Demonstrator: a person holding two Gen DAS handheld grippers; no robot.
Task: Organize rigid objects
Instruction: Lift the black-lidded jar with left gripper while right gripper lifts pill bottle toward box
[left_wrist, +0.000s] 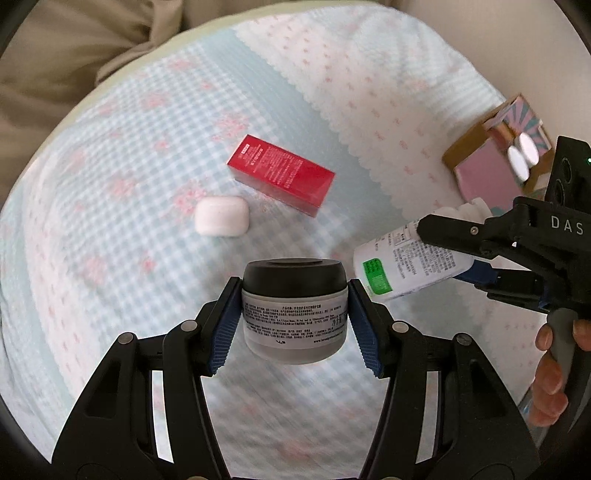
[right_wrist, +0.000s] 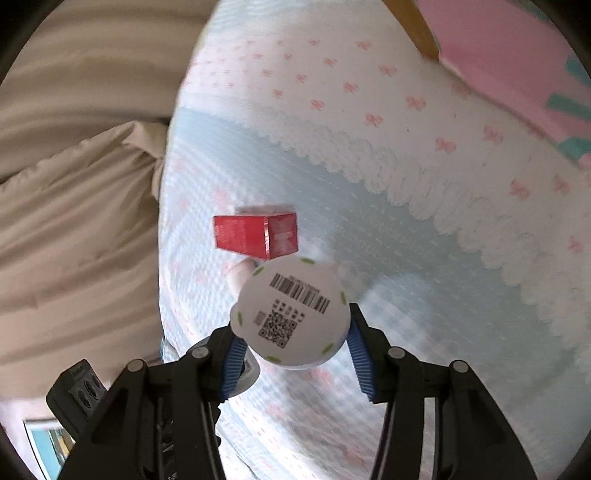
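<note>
My left gripper (left_wrist: 294, 314) is shut on a frosted jar with a black lid (left_wrist: 294, 306), held above the bed. My right gripper (right_wrist: 293, 341) is shut on a white bottle (right_wrist: 290, 313) with a barcode on its base facing the camera; the bottle also shows in the left wrist view (left_wrist: 402, 262), to the right of the jar. A red box (left_wrist: 281, 174) lies on the checked bedspread, with a white earbud case (left_wrist: 221, 215) just left of it. The red box also shows in the right wrist view (right_wrist: 255, 236).
A pink and brown open box (left_wrist: 495, 162) holding two white round items stands at the right on the bedspread; its edge shows in the right wrist view (right_wrist: 517, 62). Beige pillows (right_wrist: 74, 206) lie to the left. A hand (left_wrist: 554, 373) grips the right gripper's handle.
</note>
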